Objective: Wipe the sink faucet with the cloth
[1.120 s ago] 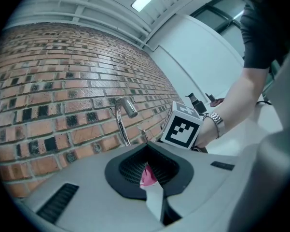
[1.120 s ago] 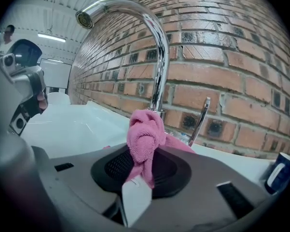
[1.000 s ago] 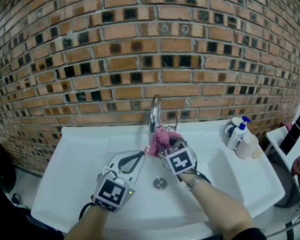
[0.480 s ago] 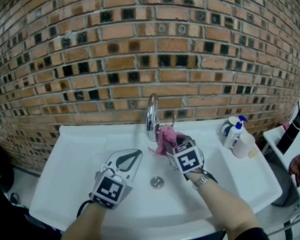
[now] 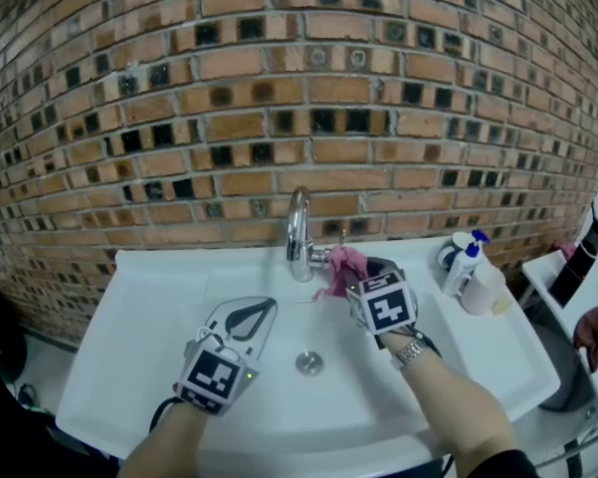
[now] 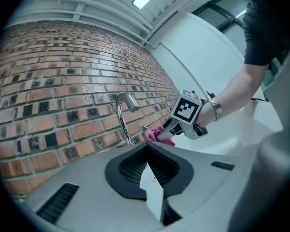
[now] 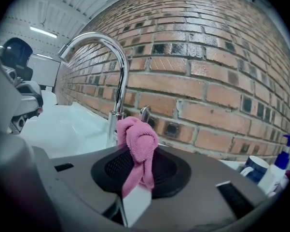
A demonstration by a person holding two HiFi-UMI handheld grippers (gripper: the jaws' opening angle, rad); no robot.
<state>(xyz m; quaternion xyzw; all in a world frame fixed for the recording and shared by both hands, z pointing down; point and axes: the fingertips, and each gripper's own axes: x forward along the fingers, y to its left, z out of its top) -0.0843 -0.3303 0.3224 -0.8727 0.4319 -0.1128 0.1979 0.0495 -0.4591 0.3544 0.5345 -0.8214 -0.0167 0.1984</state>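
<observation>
The right gripper (image 5: 356,275) is pinching the pink cloth (image 5: 340,265) between its jaws, just right of centre in the head view. In its own view the bunched cloth is bulging above the jaw tips, with a tail hanging down between them. The cloth is sitting right beside the lower stem of the chrome faucet (image 5: 298,229), on its right side by the small lever; whether it is actually pressing on the metal is not clear. The faucet is rising at the back rim of the white sink (image 5: 149,317) and curving forward over the basin, with the drain (image 5: 309,362) lying below it near the lower middle of the frame. The left gripper (image 5: 267,307) is hovering over the basin to the lower left of the faucet, its jaws pressed together with nothing between them. At the right end of the sink, a spray bottle (image 5: 468,262) and a white cup (image 5: 486,289) are standing close together in front of the brick wall (image 5: 279,88).
</observation>
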